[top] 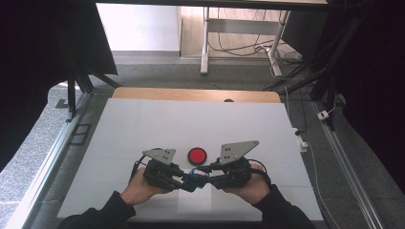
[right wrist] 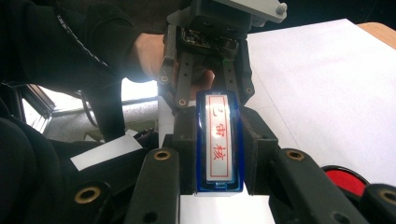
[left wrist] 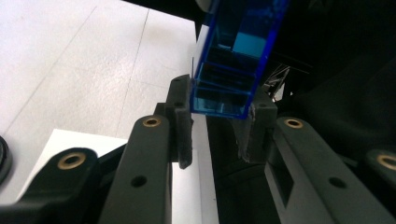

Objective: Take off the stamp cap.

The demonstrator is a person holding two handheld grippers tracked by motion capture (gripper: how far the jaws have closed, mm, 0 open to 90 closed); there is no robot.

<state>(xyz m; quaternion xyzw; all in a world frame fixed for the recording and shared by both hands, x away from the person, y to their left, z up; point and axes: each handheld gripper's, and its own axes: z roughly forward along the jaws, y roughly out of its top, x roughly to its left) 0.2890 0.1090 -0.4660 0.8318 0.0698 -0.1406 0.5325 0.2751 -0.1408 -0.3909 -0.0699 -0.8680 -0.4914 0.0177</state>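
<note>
Stamp: blue stamp [right wrist: 218,144] held above the desk's [top: 143,124] near edge, between both grippers.
Left gripper [left wrist: 218,122]: pinching one end.
Right gripper [right wrist: 218,154]: clamping the other.
Axis: long axis spans jaws to jaws.
Pad: red ink pad [top: 197,155] just beyond.

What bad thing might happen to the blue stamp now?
Both grippers, left and right, clamp the blue stamp from opposite ends above the table. If they pull unevenly, it might twist or slip out and drop. In the left gripper view the pads grip just its end, so that hold may give first. It could also land on the red pad.
</note>
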